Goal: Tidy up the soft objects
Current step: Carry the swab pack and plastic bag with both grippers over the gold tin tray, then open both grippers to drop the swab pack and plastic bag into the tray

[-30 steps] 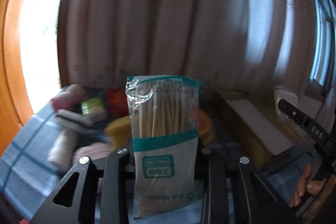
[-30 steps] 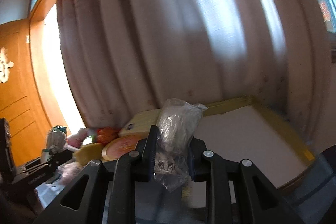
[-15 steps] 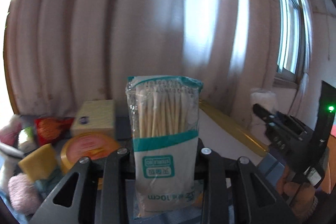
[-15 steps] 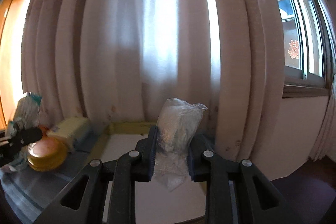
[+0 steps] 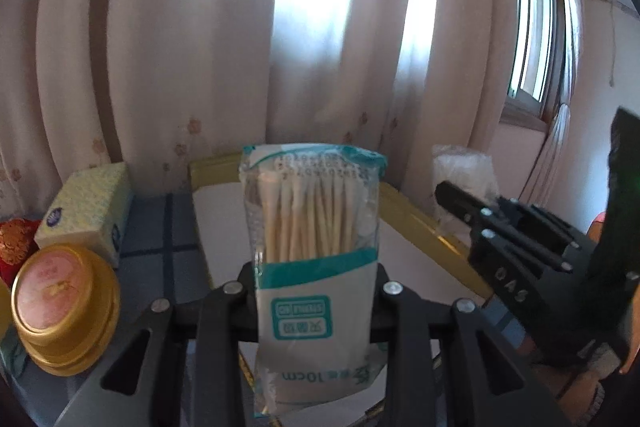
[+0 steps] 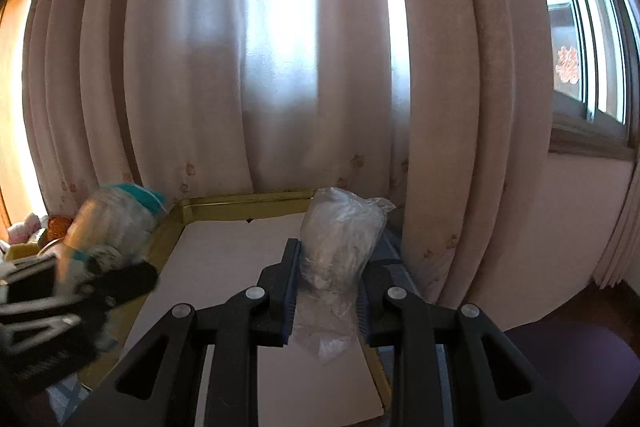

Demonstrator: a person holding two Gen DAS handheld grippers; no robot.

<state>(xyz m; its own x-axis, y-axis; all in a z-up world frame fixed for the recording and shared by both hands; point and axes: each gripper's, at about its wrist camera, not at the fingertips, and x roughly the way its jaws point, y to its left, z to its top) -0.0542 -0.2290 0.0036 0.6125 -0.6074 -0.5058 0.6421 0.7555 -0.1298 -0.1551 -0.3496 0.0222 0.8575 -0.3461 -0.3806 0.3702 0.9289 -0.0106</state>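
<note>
The left claw is closed on a pack of cotton swabs, which stands upright between its pads, the teal band and white lower half pinched at the middle and the swab tips showing through the clear top. The right claw is closed on a clear plastic bag of crumpled white material, the bag rising upright out of the jaws with its loose tail hanging below them. Both packs are held over a shallow yellow-rimmed tray with a white floor, which sits on a counter covered in a blue checked cloth, close in front of pale pink curtains. In the left wrist view the right claw and its bag appear at the far right, over the tray's right rim. In the right wrist view the left claw and the swab pack appear blurred at the left, over the tray's left rim. Left of the tray lie a yellow tissue pack, a round gold tin with a pink lid, and a red item beside them.
</note>
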